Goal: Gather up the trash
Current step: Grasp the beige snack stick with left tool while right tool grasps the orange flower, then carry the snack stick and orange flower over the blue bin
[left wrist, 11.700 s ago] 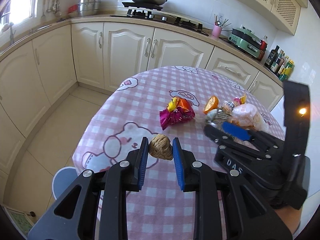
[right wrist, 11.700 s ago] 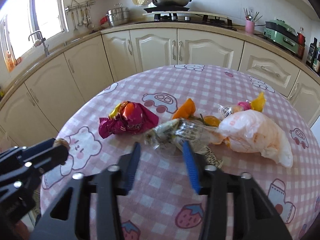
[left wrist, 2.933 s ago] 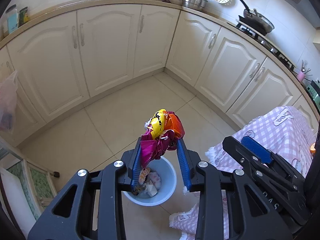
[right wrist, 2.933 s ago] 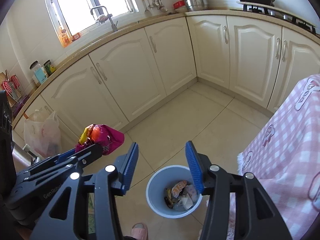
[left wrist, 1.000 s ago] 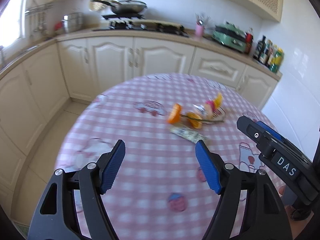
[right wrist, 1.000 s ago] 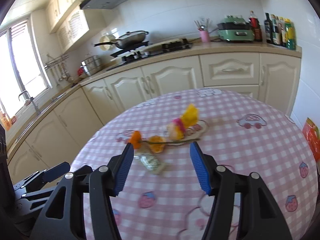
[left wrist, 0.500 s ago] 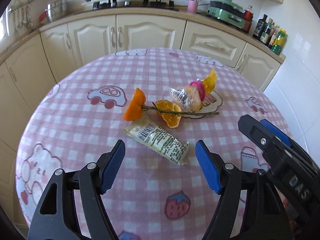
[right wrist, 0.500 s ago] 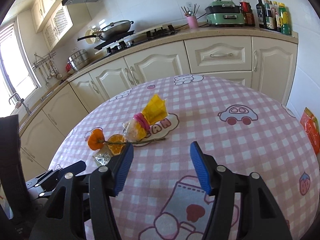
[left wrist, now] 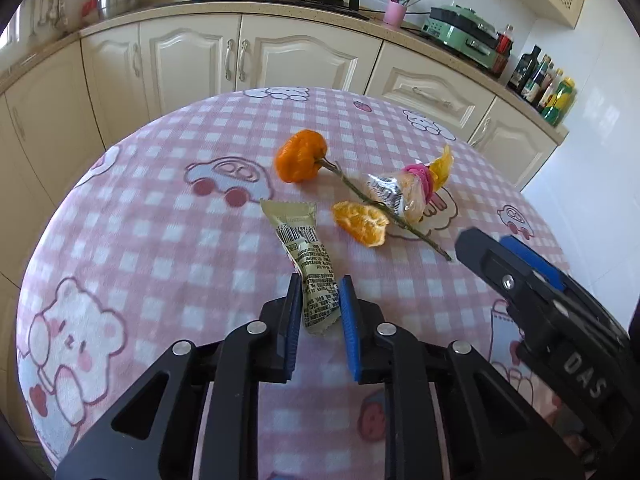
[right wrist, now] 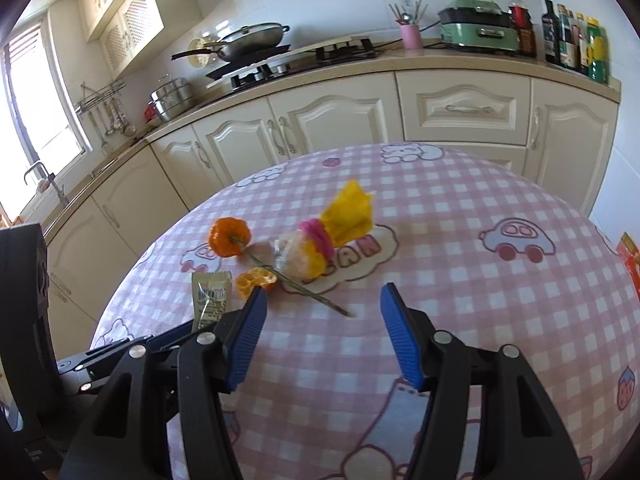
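A beige sachet wrapper (left wrist: pixel 304 248) lies on the pink checked tablecloth (left wrist: pixel 160 240). My left gripper (left wrist: pixel 319 300) is closing on the wrapper's near end, and its blue pads touch both edges. Beyond it lie an orange peel ball (left wrist: pixel 298 160) on a thin stem (left wrist: pixel 384 212), a flat piece of peel (left wrist: pixel 362 226) and a clear bundle (left wrist: pixel 408 188) with pink and yellow parts. My right gripper (right wrist: pixel 320 304) hovers open over the cloth, just short of the stem's end (right wrist: pixel 336 308) and the bundle (right wrist: pixel 320 240), with nothing between its fingers. The wrapper (right wrist: pixel 210 296) shows at its left.
Cream cabinets (left wrist: pixel 256 60) curve behind the table. On the counter stand a stove with a pan (right wrist: pixel 248 40), a pink cup (right wrist: pixel 412 34), a green appliance (right wrist: pixel 476 26) and several bottles (right wrist: pixel 576 40). A red packet (right wrist: pixel 630 256) sits at the table's right edge.
My left gripper has come down onto the sachet wrapper and its jaws have narrowed from wide open to its edges. The right gripper has moved closer to the trash, still open.
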